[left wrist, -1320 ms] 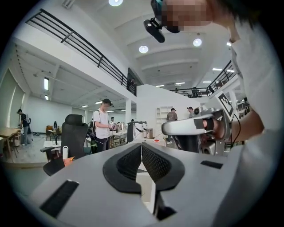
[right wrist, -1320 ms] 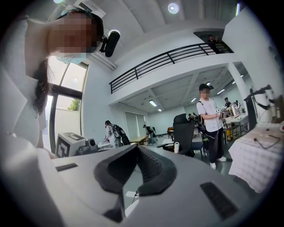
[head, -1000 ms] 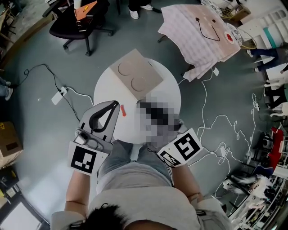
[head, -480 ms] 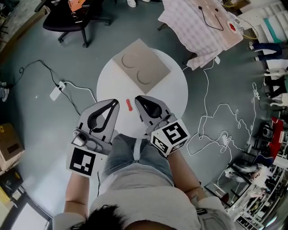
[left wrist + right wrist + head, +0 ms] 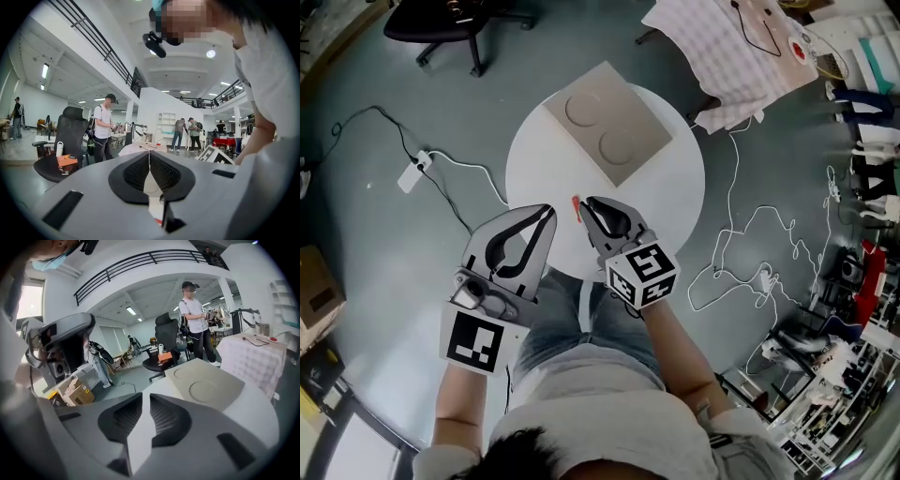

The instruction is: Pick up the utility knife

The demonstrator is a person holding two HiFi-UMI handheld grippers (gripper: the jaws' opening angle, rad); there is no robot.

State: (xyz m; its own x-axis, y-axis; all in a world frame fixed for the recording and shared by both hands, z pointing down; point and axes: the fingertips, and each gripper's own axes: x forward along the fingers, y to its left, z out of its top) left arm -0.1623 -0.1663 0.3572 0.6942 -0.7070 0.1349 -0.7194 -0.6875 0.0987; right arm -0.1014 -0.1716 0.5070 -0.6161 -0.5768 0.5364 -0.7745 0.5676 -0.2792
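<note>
The utility knife (image 5: pixel 576 207) is a small red-orange sliver on the near part of the round white table (image 5: pixel 675 192). My right gripper (image 5: pixel 588 202) lies over the table's near edge, its tips just right of the knife, almost touching it. Its jaws stand a narrow slit apart with only white table showing between them (image 5: pixel 145 397). My left gripper (image 5: pixel 547 212) hovers at the table's near-left edge, jaws shut and empty, tips meeting (image 5: pixel 149 153). The right gripper view does not show the knife. A beige board (image 5: pixel 607 136) with two round recesses lies on the far side.
On the floor are a black office chair (image 5: pixel 455 21), a power strip (image 5: pixel 411 174) with its cable, a loose white cable (image 5: pixel 741 253) and a cardboard box (image 5: pixel 314 291). A checked cloth (image 5: pixel 741 47) covers a table beyond. A person (image 5: pixel 194 319) stands behind the chair.
My right gripper has swung forward and left over the table until its tips reach the knife. The left gripper has kept its place.
</note>
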